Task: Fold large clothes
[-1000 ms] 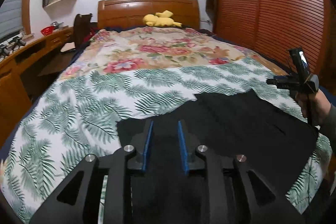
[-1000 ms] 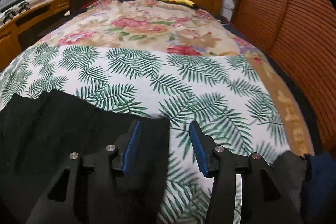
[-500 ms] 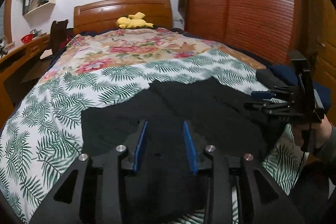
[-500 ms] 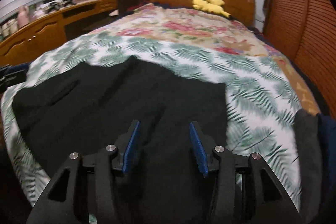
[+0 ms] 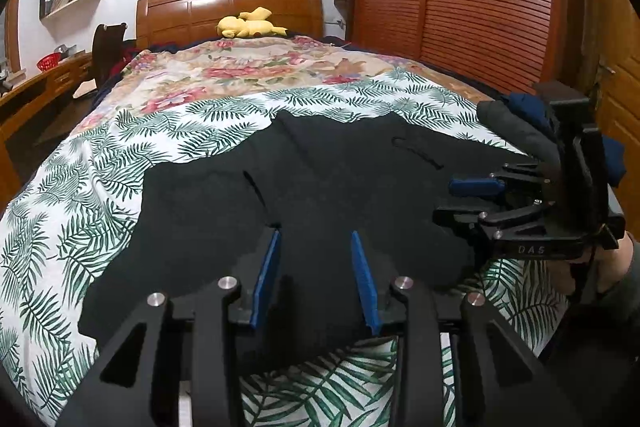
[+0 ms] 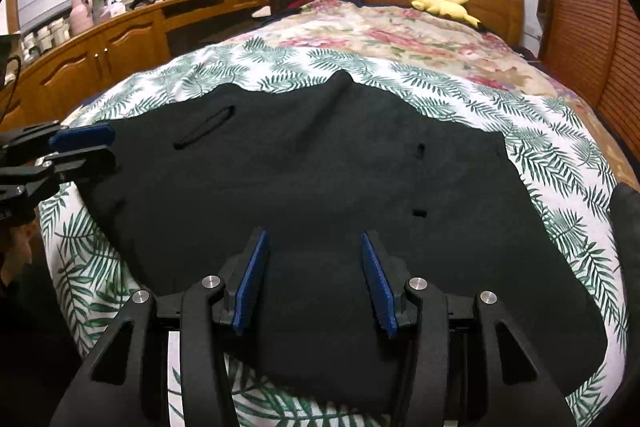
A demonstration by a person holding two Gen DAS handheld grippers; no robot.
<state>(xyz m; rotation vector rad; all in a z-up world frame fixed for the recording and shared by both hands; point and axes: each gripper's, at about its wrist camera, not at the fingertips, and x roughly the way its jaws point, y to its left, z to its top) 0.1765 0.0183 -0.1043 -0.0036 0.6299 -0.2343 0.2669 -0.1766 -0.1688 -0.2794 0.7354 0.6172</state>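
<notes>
The big black cloth garment (image 6: 320,179) lies spread out flat on the palm-leaf bedspread (image 5: 100,195), and no fold shows in it yet, so all the folding seems left to do. The left gripper (image 5: 316,267) has just been opening and the right gripper (image 6: 316,275) stands apart too; both hang over the near edge with nothing pinched.

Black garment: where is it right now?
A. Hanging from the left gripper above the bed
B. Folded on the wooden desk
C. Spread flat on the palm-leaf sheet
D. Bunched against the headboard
C: the black garment lies spread on the palm-leaf sheet, and both the left gripper and the right gripper show open jaws with nothing pinched between the pads.
</notes>
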